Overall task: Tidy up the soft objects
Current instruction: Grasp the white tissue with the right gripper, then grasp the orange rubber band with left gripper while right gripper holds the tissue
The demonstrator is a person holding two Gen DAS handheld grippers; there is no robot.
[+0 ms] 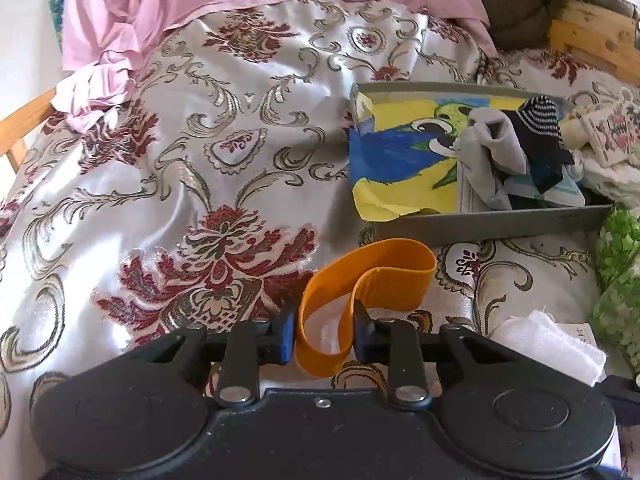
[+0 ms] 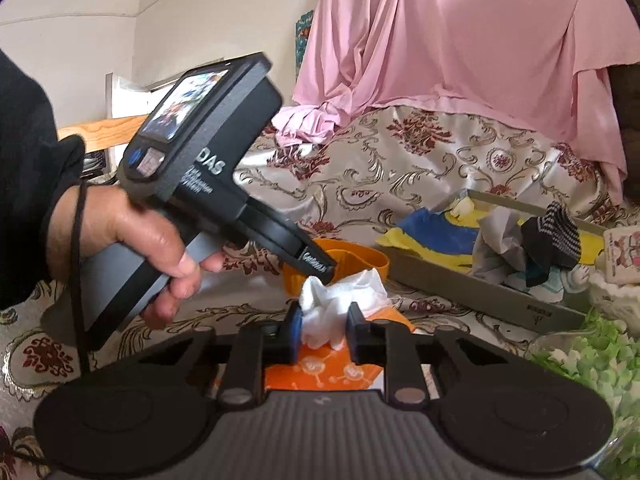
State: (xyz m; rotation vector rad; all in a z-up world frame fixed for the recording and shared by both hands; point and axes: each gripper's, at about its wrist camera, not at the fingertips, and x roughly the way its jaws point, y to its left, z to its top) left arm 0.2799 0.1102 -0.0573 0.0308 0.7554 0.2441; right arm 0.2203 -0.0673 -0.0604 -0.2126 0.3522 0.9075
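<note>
An orange elastic band (image 1: 384, 264) lies looped on the patterned bedspread. My left gripper (image 1: 324, 336) is shut on its near loop, both pads pressing the strip. The right wrist view shows that left gripper (image 2: 324, 268) held by a hand (image 2: 132, 236), with its tips at the orange band (image 2: 352, 256). My right gripper (image 2: 324, 330) is shut on a crumpled white cloth (image 2: 344, 292), which sticks up between the pads. That white cloth (image 1: 548, 340) shows at lower right in the left wrist view. A grey tray (image 1: 500, 220) beyond holds a yellow-blue cloth (image 1: 400, 152) and socks (image 1: 496, 140).
A pink sheet (image 1: 200, 8) drapes over the back of the bed. Green leafy material (image 1: 620, 280) lies at the right edge. An orange printed packet (image 2: 320, 372) sits under my right gripper. The wooden bed frame (image 1: 580, 40) runs behind the tray.
</note>
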